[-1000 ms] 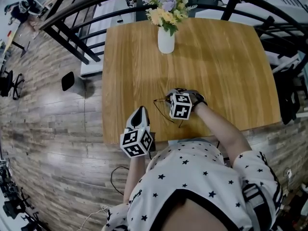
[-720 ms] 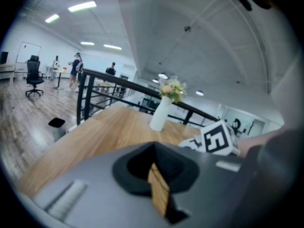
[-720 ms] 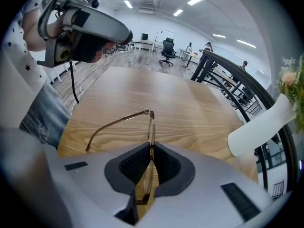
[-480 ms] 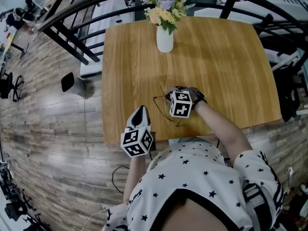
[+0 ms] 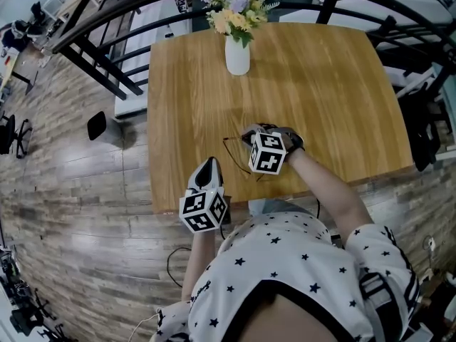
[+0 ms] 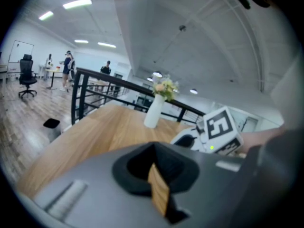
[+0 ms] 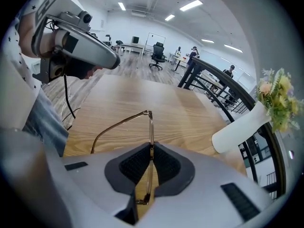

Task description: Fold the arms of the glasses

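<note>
Right gripper view: right claw (image 7: 151,148) pinches glasses (image 7: 150,125) frame; arm juts beyond tips.

Table (image 5: 320,84): vase (image 5: 237,55) at the far edge, left of centre. Glasses (image 5: 229,145) on the near half, well apart from the vase and roughly in line with it. Right tongs (image 5: 247,137) sit at the right end of the glasses, with the frame (image 7: 150,127) between the jaws. One arm (image 7: 114,127) sticks out left, toward the left tongs. Left tongs (image 5: 207,165) are over the near-left edge of the table, left of and nearer than the glasses, not touching them. Person stands at the near edge, behind both tongs. Railing (image 5: 107,55) runs beyond the far and left sides of the table. Small object (image 5: 96,125) lies on the floor left of the table.
</note>
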`<state>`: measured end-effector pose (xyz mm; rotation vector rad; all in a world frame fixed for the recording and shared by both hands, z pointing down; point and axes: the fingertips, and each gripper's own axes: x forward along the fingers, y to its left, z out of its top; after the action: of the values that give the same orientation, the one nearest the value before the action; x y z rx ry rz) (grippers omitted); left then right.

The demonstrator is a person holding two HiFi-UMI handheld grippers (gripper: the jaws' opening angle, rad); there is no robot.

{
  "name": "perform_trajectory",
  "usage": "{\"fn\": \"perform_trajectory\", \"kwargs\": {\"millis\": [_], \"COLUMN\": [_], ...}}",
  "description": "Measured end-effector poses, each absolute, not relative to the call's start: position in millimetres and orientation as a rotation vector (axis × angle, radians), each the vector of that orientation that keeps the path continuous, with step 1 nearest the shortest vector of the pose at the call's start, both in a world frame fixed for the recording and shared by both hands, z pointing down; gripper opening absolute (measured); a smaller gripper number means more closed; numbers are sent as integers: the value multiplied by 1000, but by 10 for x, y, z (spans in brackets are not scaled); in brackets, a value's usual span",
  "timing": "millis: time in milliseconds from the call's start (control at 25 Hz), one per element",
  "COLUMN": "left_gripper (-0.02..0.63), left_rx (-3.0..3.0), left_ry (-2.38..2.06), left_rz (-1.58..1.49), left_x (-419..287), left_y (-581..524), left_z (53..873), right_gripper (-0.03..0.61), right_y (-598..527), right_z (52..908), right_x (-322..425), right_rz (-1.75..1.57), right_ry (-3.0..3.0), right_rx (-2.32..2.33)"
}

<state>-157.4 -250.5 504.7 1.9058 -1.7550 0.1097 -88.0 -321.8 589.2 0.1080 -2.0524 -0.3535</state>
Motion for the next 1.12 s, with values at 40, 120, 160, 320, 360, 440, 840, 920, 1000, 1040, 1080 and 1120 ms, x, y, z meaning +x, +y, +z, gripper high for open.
{"fn": "perform_trajectory", "kwargs": {"millis": [40, 120, 160, 320, 360, 440, 840, 920, 1000, 1040, 1080, 1120], "left_gripper": [6, 6, 6, 6, 6, 6, 9, 9, 11, 12, 12, 15], "left_rx": [1911, 1920, 1925, 1949, 1954, 1965, 2028, 2040, 2047, 2049, 2051, 2052], "left_ry": [-1752, -1744, -1740, -1715, -1709, -1698, -1627, -1615, -1611, -1609, -1606, -1601], "left_rz": [109, 108, 109, 111, 111, 112, 100, 99, 102, 104, 107, 109], "left_x": [-1565, -1548, -1537, -1492, -1482, -1457, -1271, -1233, -1205, -1193, -1182, -1170], "left_y": [-2485, -2444, -2423, -2317, -2290, -2244, -1929, -1862, -1794, -1759, -1723, -1687], "left_z": [5037, 5023, 5020, 5013, 5010, 5008, 4973, 4968, 4965, 4965, 4966, 4969], "right_gripper": [32, 32, 32, 32, 32, 31, 32, 32, 31, 32, 32, 32], "right_y": [-3202, -3171, -3156, -3083, -3064, -3027, -2733, -2675, -2614, -2580, -2544, -2507], "right_z": [5862, 5802, 5773, 5653, 5624, 5574, 5311, 5260, 5207, 5180, 5151, 5121], "right_x": [-877, -873, -871, -870, -870, -865, -829, -824, -818, -815, -813, -811], "right_rz": [-356, -360, -361, -371, -374, -378, -398, -402, -409, -413, -417, -423], "right_ry": [-2055, -2063, -2067, -2078, -2080, -2082, -2100, -2105, -2108, -2110, -2111, -2113], "right_rx": [119, 141, 152, 198, 209, 229, 316, 330, 343, 349, 354, 359]}}
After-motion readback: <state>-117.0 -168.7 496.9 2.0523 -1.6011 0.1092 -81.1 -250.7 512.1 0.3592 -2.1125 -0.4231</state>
